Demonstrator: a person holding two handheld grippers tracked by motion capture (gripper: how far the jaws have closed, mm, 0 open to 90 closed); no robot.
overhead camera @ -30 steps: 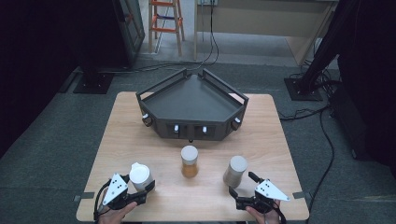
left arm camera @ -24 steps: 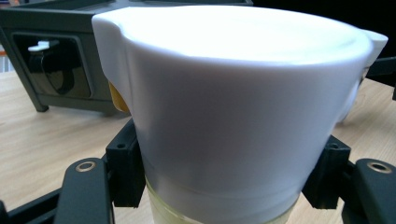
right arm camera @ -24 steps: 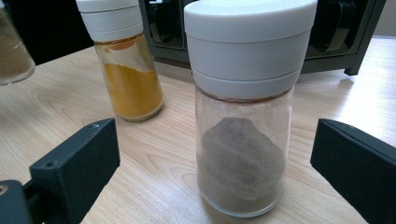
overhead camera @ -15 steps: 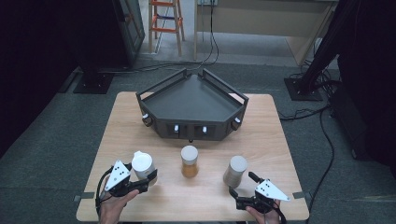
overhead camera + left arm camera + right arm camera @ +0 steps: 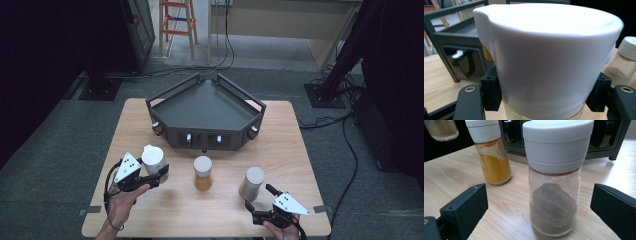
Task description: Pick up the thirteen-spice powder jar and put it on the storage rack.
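Note:
My left gripper (image 5: 156,172) is shut on a glass jar with a big white cap (image 5: 153,158), held above the table's front left; its jaws clamp the jar just under the cap (image 5: 544,57). An orange spice jar (image 5: 203,172) stands at the table's middle. A jar of grey powder (image 5: 251,183) stands at the front right. My right gripper (image 5: 259,197) is open just behind that grey jar (image 5: 554,182), its jaws spread wide to either side and not touching it. The orange jar (image 5: 491,157) stands farther off to the left.
A dark three-cornered tray (image 5: 205,107) with a raised rail stands at the back of the wooden table (image 5: 280,145), its front wall facing the jars. Another white-capped jar (image 5: 624,60) stands to the right beyond the held one. Cables and an orange ladder are on the floor behind.
My left gripper has risen with the white-capped jar and moved forward and to the right, toward the tray. The right gripper and the other two jars have stayed put.

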